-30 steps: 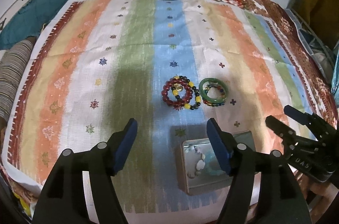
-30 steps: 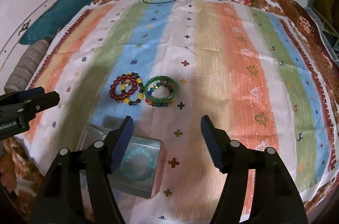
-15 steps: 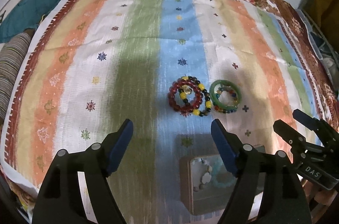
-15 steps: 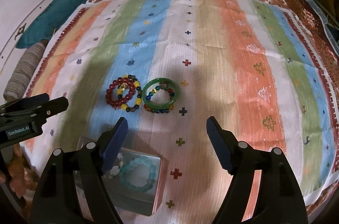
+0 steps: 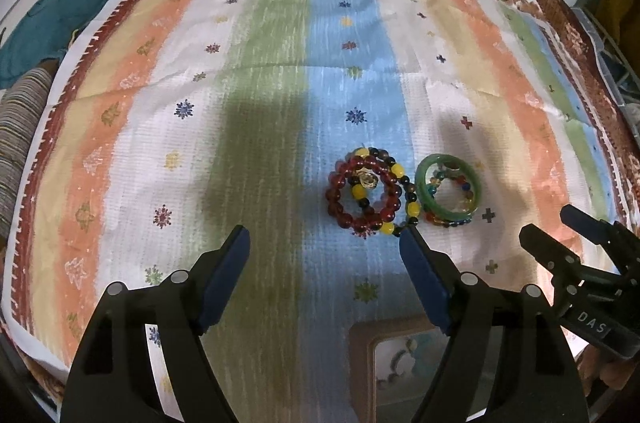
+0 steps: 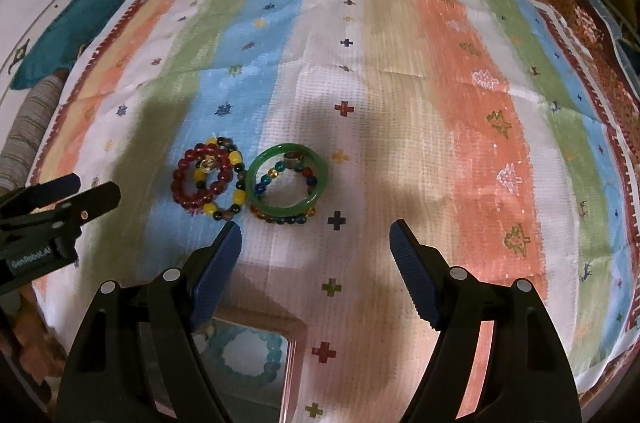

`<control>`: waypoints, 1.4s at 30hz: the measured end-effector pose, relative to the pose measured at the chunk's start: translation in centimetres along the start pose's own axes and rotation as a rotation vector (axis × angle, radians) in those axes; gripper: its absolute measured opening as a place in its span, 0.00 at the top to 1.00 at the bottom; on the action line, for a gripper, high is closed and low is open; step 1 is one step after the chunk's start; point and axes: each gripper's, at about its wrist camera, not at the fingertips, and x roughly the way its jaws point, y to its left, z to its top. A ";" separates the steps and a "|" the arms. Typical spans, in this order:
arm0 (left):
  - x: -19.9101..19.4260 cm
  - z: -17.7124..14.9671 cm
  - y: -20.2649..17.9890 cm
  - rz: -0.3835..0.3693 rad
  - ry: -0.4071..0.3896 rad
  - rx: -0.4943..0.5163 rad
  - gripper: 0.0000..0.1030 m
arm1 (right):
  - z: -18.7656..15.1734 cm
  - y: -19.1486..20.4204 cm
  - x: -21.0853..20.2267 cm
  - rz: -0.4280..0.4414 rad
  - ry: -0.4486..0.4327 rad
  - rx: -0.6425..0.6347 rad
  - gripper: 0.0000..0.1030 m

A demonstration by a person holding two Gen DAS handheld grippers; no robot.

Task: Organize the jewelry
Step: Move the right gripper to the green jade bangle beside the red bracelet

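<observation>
Jaws of both grippers spread, empty; only the right view shows the turquoise bracelet (image 6: 250, 351) whole.

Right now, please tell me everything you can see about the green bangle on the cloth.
The green bangle is a smooth, glossy ring that looks like jade or glass, one solid piece, unbroken. It lies nearly flat on the striped cloth. It rests on top of a multicolored bead bracelet, whose beads show inside the ring and under its near edge. A small dark ring-like object sits at its far rim. Its left side touches or nearly touches the yellow-and-dark bead bracelet. No claw touches it.
</observation>
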 end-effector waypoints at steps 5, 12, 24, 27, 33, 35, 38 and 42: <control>0.6 0.3 0.0 0.000 0.006 0.005 0.26 | 0.5 0.0 0.7 -0.009 0.005 0.003 0.26; 2.2 0.7 0.1 0.008 0.019 -0.001 0.26 | 1.0 0.1 1.7 -0.028 0.017 0.001 0.26; 4.6 1.2 0.3 0.019 0.046 0.002 0.26 | 1.9 -0.2 3.4 -0.046 0.040 0.013 0.26; 5.1 1.3 0.2 0.023 0.051 0.006 0.26 | 2.0 -0.1 3.8 -0.050 0.042 0.005 0.26; 6.1 1.6 0.2 0.022 0.066 0.009 0.28 | 2.2 -0.3 5.1 -0.052 0.069 0.007 0.26; 6.5 1.6 0.2 0.024 0.072 0.015 0.28 | 2.3 -0.3 5.4 -0.035 0.075 0.013 0.26; 7.1 1.8 0.3 0.025 0.080 0.014 0.30 | 2.6 -0.2 5.6 -0.033 0.071 0.012 0.26; 7.7 1.8 0.5 0.028 0.095 0.012 0.34 | 2.7 0.0 6.1 -0.033 0.080 0.006 0.35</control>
